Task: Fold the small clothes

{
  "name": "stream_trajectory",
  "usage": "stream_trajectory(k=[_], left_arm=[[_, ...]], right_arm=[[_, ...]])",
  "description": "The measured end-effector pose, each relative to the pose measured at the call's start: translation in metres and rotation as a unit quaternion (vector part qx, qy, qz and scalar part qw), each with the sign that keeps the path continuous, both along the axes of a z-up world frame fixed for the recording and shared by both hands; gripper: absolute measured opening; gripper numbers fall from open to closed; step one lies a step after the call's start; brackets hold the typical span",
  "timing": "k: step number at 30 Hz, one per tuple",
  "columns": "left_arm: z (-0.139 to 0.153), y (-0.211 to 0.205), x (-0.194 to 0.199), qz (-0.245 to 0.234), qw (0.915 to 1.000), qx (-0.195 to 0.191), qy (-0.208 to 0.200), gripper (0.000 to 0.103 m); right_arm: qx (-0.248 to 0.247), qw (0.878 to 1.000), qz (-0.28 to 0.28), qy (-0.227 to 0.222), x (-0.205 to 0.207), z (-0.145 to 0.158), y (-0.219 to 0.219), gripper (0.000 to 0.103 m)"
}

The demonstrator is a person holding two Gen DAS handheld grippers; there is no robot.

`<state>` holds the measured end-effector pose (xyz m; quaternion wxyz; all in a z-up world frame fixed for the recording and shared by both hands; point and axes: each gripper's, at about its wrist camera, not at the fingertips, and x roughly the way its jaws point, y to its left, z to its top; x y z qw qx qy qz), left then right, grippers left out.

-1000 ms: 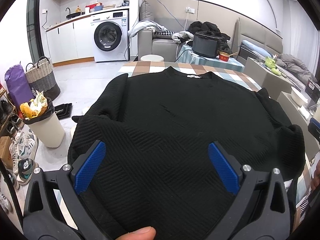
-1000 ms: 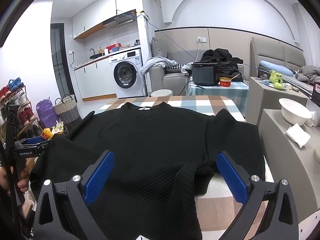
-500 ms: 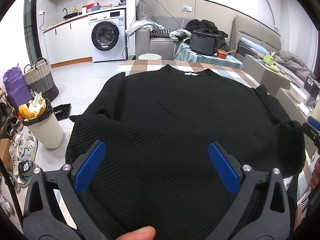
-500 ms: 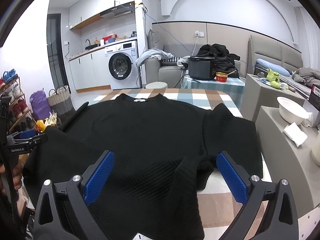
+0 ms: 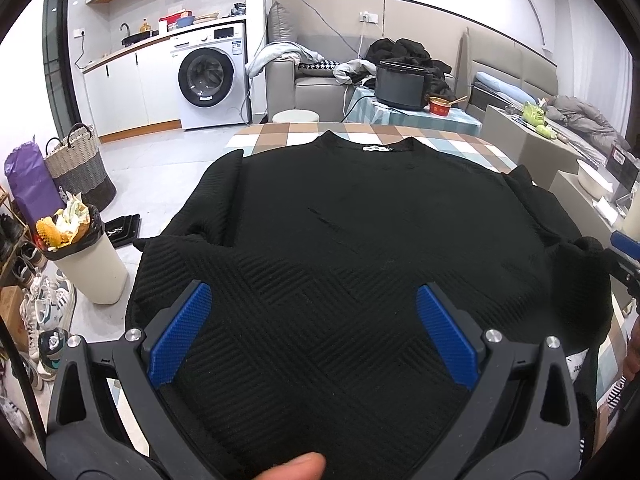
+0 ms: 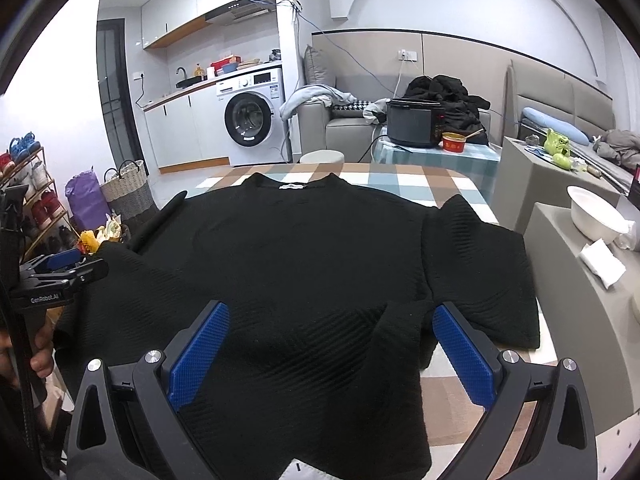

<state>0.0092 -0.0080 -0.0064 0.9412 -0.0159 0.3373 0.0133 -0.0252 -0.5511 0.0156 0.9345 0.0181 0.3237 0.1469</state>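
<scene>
A black textured sweater [image 5: 360, 220] lies spread on a checked table [image 5: 360, 132], collar at the far end. It also shows in the right wrist view [image 6: 300, 248]. My left gripper [image 5: 314, 316] is open, its blue pads over the sweater's near left hem. My right gripper [image 6: 330, 336] is open over the near right hem, where a fold of cloth rises between the pads. The right sleeve [image 6: 476, 268] lies flat to the right. The left gripper shows at the left edge of the right wrist view [image 6: 60, 268].
A bin [image 5: 86, 256] with rubbish and shoes stand on the floor at the left. A grey cabinet with a white bowl [image 6: 596, 216] stands at the right. A cooker [image 6: 414, 122] sits on a small table beyond. A washing machine [image 5: 210, 76] is at the back.
Both views have shifted slightly; the sweater sits a little lower and nearer in the frames. Both grippers stay open and the sweater lies as before.
</scene>
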Motion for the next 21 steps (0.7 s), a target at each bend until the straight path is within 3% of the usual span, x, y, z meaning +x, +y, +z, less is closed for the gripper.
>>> stream_trajectory(k=[21], left_arm=[[0.014,0.041,0.046,0.022,0.9997,-0.008,-0.004,0.102]], right_arm=[[0.024,0.999,-0.034,0.020,0.032,0.007,-0.018,0.103]])
